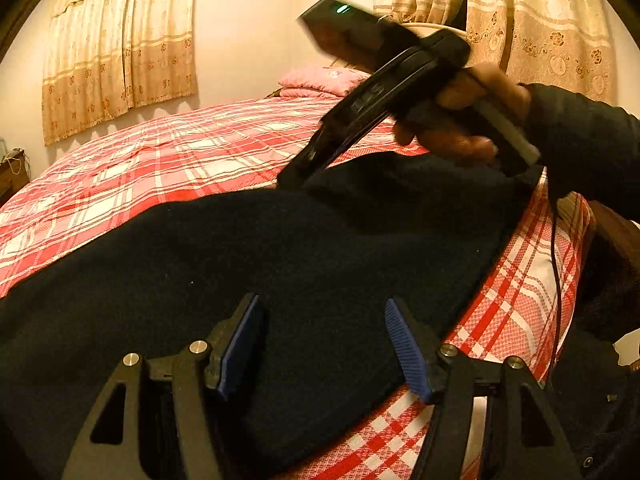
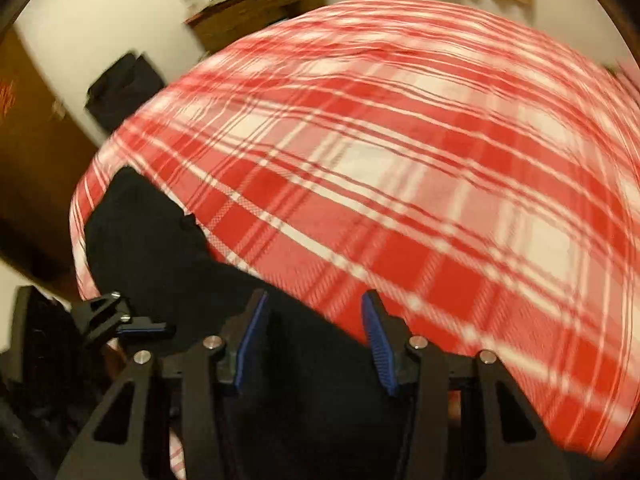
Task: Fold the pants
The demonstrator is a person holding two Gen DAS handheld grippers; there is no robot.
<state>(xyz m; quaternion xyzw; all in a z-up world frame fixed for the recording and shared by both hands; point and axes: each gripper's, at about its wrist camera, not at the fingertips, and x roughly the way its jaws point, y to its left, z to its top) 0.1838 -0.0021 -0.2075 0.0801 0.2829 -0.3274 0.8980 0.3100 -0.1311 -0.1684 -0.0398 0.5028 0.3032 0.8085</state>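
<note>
Dark pants [image 1: 256, 264] spread along near edge of plaid bed [image 1: 160, 148]; left gripper [image 1: 324, 344] and right gripper [image 2: 312, 336], both parted and empty, poised above cloth, presumably to seize edges for folding

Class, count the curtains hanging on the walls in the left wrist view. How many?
2: one curtain hangs at upper left, another curtain at upper right behind the raised right gripper. Others may be outside the view.
</note>
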